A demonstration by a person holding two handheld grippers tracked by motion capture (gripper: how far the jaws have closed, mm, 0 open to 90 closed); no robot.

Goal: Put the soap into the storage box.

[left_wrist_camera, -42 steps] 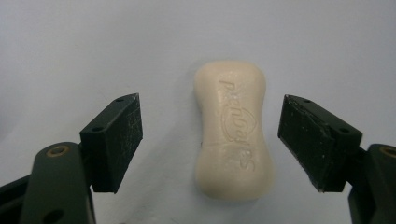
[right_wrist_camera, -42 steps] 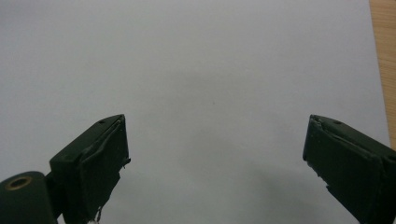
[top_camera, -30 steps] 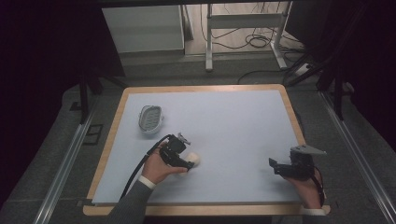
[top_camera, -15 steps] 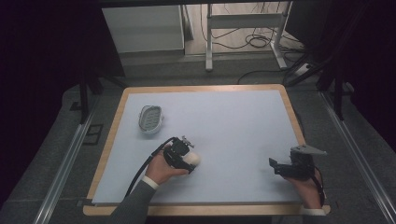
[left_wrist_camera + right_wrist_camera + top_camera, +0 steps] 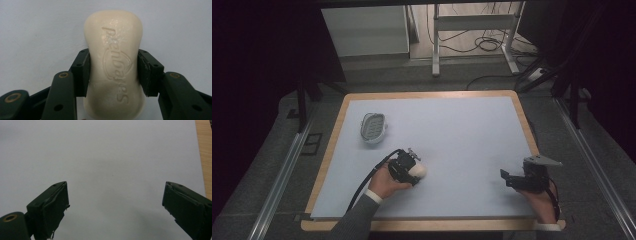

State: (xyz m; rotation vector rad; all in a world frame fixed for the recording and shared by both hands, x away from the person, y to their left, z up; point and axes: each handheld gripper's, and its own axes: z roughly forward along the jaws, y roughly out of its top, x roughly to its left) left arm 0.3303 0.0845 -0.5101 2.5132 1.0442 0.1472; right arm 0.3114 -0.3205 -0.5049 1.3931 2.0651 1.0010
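Soap bar (image 5: 114,65) clamped crosswise, long axis running along left gripper (image 5: 113,72)

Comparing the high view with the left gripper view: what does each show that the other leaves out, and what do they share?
High view alone: the soap dish toward the table's far left, the right gripper with its jaws apart over bare surface, and the table's wooden rim.

Left gripper view alone: raised lettering on the soap bar, and both pads pressing its narrowed waist.

Shared: the left gripper, just closed on the soap, and the pale table surface.
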